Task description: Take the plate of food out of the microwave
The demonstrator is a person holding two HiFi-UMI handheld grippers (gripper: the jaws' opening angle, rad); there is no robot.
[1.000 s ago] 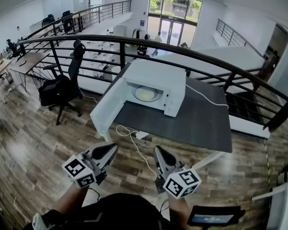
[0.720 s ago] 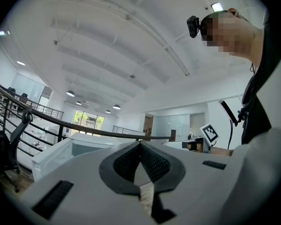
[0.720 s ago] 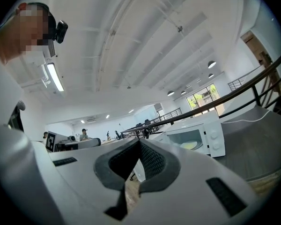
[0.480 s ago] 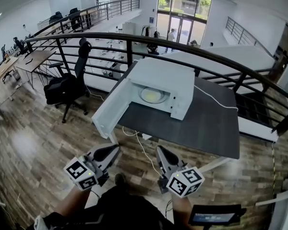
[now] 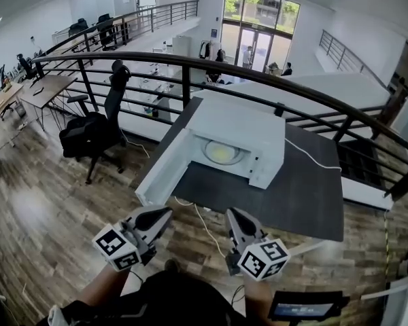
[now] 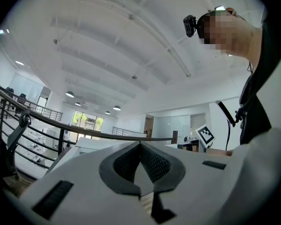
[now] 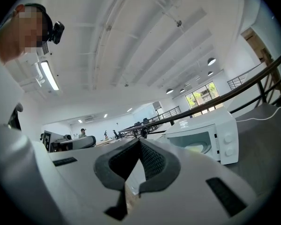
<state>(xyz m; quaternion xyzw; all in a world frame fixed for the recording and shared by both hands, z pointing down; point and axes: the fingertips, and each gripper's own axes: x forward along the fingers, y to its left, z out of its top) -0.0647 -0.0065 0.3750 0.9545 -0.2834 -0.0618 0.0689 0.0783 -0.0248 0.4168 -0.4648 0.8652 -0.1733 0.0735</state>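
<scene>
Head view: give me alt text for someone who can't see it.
A white microwave sits on a dark table, its door open to the left and a plate of yellowish food inside. Below, the left gripper and right gripper, both shut and empty, point toward it, short of the table. A black railing curves behind.

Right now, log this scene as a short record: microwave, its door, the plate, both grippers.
microwave: white, on a dark grey table
door: swung fully open, at the left of the cavity in the head view
plate of food: inside the cavity, not yet taken out
left gripper: jaws together, empty, short of the table
right gripper: jaws together, empty, short of the table
</scene>
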